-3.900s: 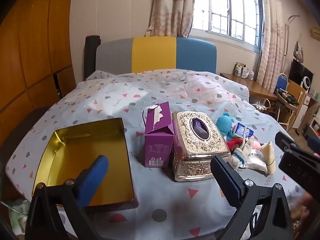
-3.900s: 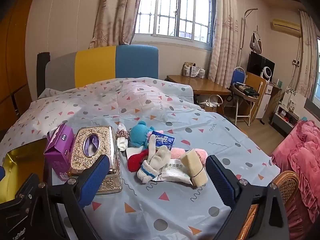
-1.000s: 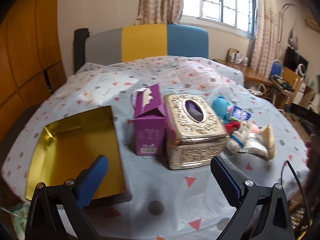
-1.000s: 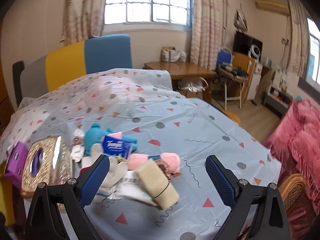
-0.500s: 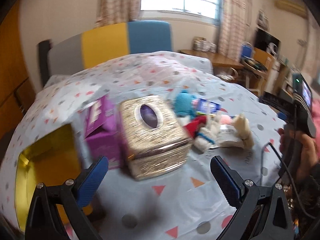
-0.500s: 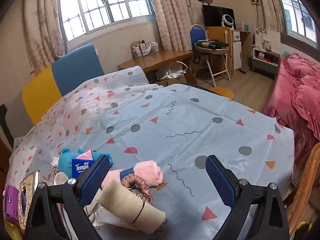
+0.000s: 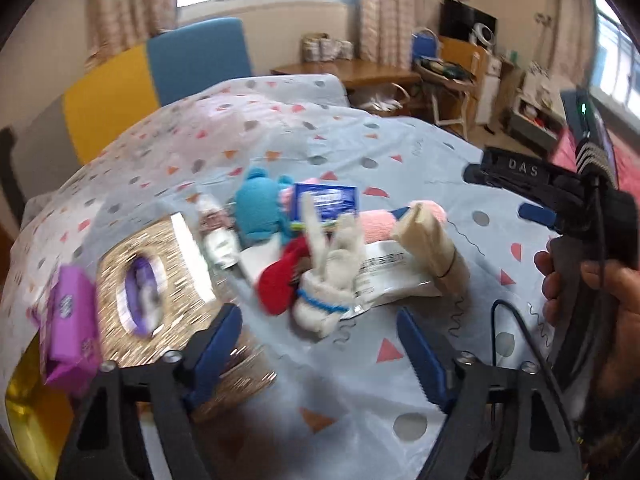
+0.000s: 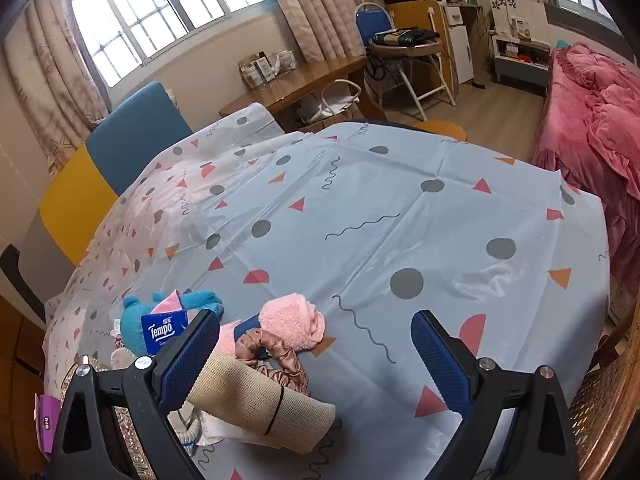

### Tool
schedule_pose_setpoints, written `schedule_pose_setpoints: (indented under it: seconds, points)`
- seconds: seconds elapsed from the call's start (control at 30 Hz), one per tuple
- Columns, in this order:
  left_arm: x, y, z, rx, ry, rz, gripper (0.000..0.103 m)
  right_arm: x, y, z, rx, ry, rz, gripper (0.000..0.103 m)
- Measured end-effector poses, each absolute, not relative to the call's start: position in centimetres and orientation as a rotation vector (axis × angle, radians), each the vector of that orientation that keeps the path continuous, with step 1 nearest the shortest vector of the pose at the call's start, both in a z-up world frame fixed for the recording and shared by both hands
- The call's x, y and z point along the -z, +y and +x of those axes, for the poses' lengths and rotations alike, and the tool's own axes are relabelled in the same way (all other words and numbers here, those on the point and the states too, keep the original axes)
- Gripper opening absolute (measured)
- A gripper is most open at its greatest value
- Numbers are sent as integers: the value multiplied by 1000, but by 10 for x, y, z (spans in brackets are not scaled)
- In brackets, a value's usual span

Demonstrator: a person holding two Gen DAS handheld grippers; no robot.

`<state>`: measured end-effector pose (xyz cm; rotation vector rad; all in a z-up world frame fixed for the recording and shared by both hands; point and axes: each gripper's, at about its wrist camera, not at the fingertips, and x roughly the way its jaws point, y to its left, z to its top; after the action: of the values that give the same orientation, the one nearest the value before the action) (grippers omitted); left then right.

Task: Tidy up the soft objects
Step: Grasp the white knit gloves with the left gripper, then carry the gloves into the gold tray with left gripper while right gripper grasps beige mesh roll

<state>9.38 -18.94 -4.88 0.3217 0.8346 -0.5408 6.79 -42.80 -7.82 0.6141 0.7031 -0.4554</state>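
Observation:
A pile of soft things lies on the patterned tablecloth: a white knitted sock (image 7: 324, 280), a red sock (image 7: 280, 280), a blue plush (image 7: 258, 208), a pink towel roll (image 8: 292, 320), a satin scrunchie (image 8: 272, 356) and a beige rolled cloth (image 8: 256, 404). My left gripper (image 7: 320, 356) hovers just in front of the white sock. Its jaws are closing with nothing between them. My right gripper (image 8: 314, 360) stands open over the pile's right end, the scrunchie and beige roll beside its left finger. Neither gripper touches anything.
A Tempo tissue pack (image 8: 164, 330) and a white wipes packet (image 7: 384, 276) lie in the pile. Left of it stand a gold tissue box (image 7: 152, 288), a purple carton (image 7: 72, 320) and a gold tray (image 7: 24, 412). A hand (image 7: 592, 292) holds the right gripper at the right.
The left view has swung right, from the tray and boxes to the soft pile, and its jaws have narrowed. The right view has rolled and dropped closer to the pile's right end.

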Motion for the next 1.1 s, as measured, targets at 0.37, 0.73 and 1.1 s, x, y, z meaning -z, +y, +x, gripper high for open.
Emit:
schedule_pose_setpoints:
  seconds: [0.37, 0.73, 1.1]
  points:
    - [112, -247, 146, 453, 954, 482, 60, 78, -426, 72, 417, 705, 620, 99]
    - [105, -217, 124, 548, 951, 332, 32, 92, -418, 87, 292, 794, 662, 97]
    - [57, -183, 101, 594, 909, 200, 32, 120, -385, 111, 218, 1008, 520, 97]
